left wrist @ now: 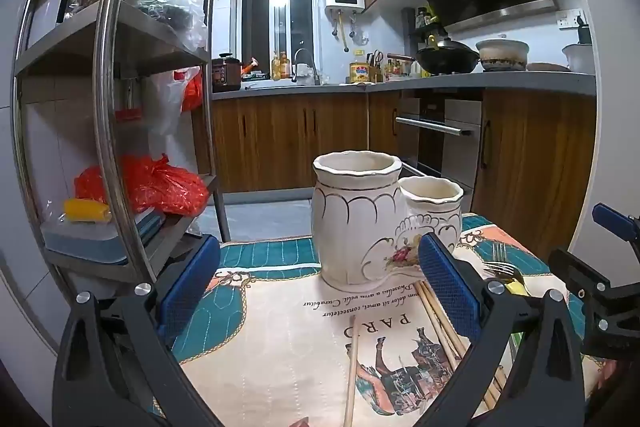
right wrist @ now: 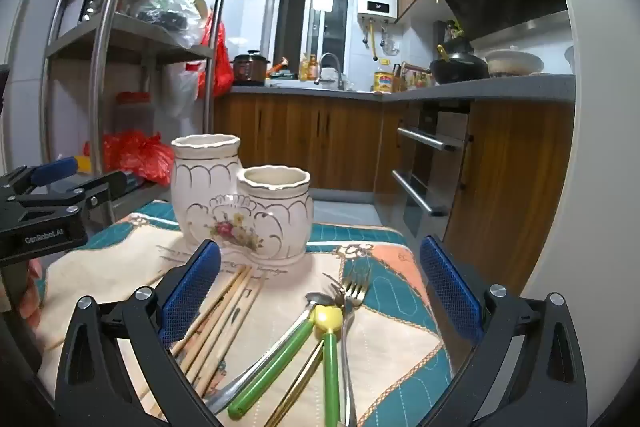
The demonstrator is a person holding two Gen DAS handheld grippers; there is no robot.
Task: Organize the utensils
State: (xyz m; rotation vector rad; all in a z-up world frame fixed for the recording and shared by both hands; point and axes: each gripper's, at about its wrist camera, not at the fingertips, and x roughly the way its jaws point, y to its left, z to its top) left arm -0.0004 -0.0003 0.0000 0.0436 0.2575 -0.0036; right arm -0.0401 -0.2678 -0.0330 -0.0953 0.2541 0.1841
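Observation:
A white ceramic double utensil holder (left wrist: 360, 223) (right wrist: 240, 207) with gold trim and a flower stands on the patterned tablecloth (left wrist: 276, 343) (right wrist: 384, 347); both cups look empty. Wooden chopsticks (left wrist: 440, 319) (right wrist: 224, 315) lie in front of it, one (left wrist: 351, 371) apart to the left. Forks (right wrist: 356, 287) (left wrist: 502, 265) and green-handled utensils (right wrist: 280, 355) lie to the right. My left gripper (left wrist: 320, 287) is open and empty before the holder. My right gripper (right wrist: 320, 291) is open and empty above the utensils.
A steel shelf rack (left wrist: 108, 87) (right wrist: 100, 67) with red bags stands at the left. Wooden kitchen cabinets (left wrist: 288, 139) and an oven (right wrist: 428, 163) lie beyond the table's far edge. The other gripper shows at the frame edges (left wrist: 600, 283) (right wrist: 44, 211).

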